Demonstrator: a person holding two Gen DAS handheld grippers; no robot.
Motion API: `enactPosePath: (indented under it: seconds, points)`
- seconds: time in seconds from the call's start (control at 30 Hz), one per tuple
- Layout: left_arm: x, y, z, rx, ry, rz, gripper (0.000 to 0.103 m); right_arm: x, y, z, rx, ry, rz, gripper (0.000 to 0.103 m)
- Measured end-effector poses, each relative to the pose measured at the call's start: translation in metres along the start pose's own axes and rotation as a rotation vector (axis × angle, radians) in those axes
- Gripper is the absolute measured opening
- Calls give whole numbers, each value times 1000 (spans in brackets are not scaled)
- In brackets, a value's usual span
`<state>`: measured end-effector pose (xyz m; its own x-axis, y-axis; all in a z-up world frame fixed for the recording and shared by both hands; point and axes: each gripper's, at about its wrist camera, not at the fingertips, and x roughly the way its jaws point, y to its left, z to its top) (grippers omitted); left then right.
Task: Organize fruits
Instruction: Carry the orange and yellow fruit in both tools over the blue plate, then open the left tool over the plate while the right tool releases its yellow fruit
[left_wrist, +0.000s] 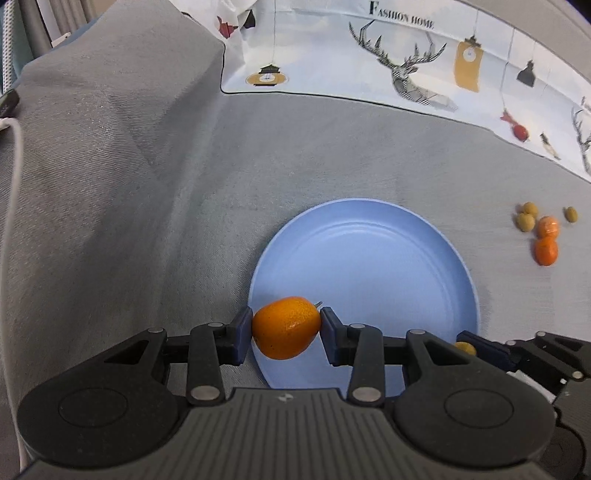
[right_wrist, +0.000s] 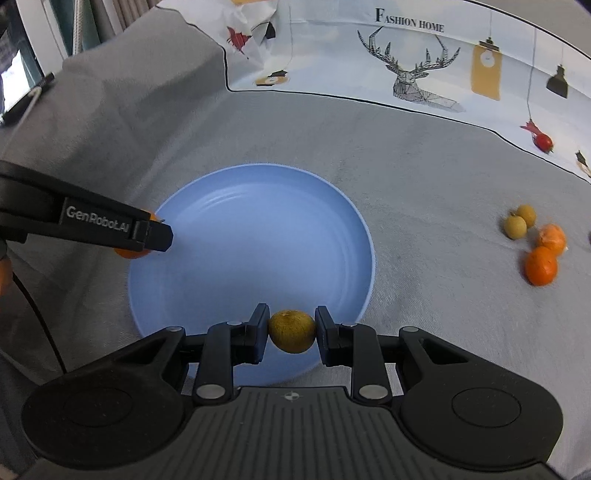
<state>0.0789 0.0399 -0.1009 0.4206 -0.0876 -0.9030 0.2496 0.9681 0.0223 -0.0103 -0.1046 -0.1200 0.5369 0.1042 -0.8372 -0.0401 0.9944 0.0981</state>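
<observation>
From the left wrist, the left gripper (left_wrist: 286, 328) pinches an orange (left_wrist: 286, 328) between its blue pads, right over the plate's (left_wrist: 424, 240) near-left rim. The fruit hangs half over the plate and half over the grey cloth (left_wrist: 147, 221), so if the pads let go here it may strike the rim and roll off onto the cloth. The grip is across the orange's ends, and round peel can squirt out of flat pads. At the lower right edge the right gripper (left_wrist: 471, 349) shows, close beside the left one; the two could knock together over the plate.

From the right wrist, the right gripper (right_wrist: 291, 332) is pressed tight on a small brown longan (right_wrist: 291, 331) above the plate's (right_wrist: 332, 221) near edge. Dropped from any height, that small round fruit could bounce or run across the smooth, bare plate and off. The left gripper (right_wrist: 157, 236) comes in from the left with its orange (right_wrist: 129, 253). More fruit (right_wrist: 532, 240) waits on the cloth (right_wrist: 424, 184) to the right, well apart from the plate.
</observation>
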Motion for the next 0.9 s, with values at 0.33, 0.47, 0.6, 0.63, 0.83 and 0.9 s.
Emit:
enactPosePath:
  seconds: [0.33, 0.47, 0.6, 0.63, 0.83, 0.9]
  points:
    - [-35, 1, -7, 40, -94, 10, 103, -26, 4, 14, -41, -62, -61, 89]
    - [-65, 2, -36, 29, -100, 12, 103, -63, 2, -9, -27, -33, -79, 97]
    - [-92, -1, -69, 13, -105, 48, 103, -102, 4, -44, 9, -31, -69, 98]
    - [-98, -1, -77, 4, -105, 49, 103, -111, 5, -51, 26, -42, -70, 98]
    - [-135, -5, -106, 3, -158, 40, 103, -160, 6, -66, 72, -188, -81, 100]
    - [-148, -5, -111, 5, -202, 41, 103, -170, 6, -70, 85, -218, -80, 100]
